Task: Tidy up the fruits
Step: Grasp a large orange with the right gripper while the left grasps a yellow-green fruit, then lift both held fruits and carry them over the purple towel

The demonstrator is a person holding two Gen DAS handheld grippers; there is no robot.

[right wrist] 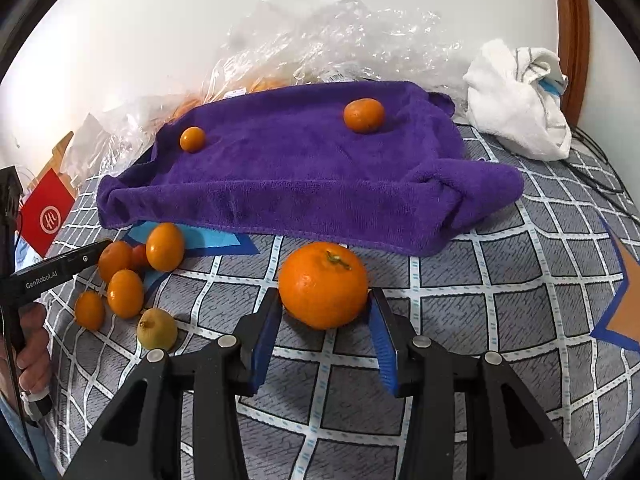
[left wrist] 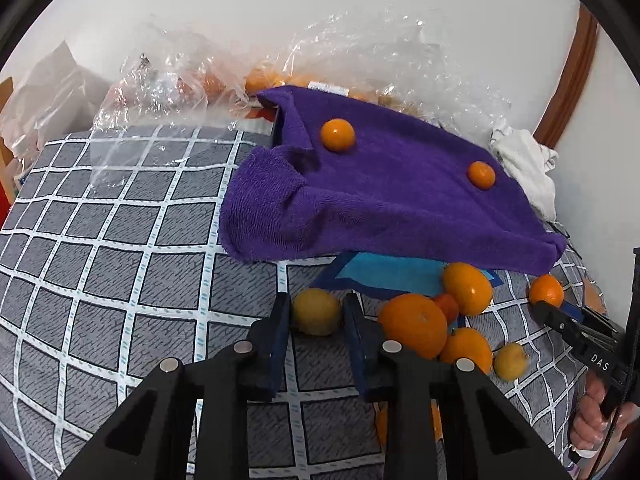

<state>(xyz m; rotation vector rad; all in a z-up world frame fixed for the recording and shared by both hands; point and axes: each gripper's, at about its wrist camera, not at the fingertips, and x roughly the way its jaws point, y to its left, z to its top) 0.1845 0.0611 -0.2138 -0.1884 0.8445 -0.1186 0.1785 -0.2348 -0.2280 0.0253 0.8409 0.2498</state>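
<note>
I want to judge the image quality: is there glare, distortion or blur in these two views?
Left wrist view: glare on the crumpled plastic bags; the fisheye bends the grid lines of the checked cloth; dark corners. Right wrist view: the same bending, soft shadow under the large orange, bright white wall, no strong blur.

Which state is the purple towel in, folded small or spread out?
Spread out: the purple towel drapes wide over something raised, two small oranges resting on top.

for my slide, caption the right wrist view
Open right tool straddles a large stemmed orange before a purple terry towel holding two small oranges.
</note>
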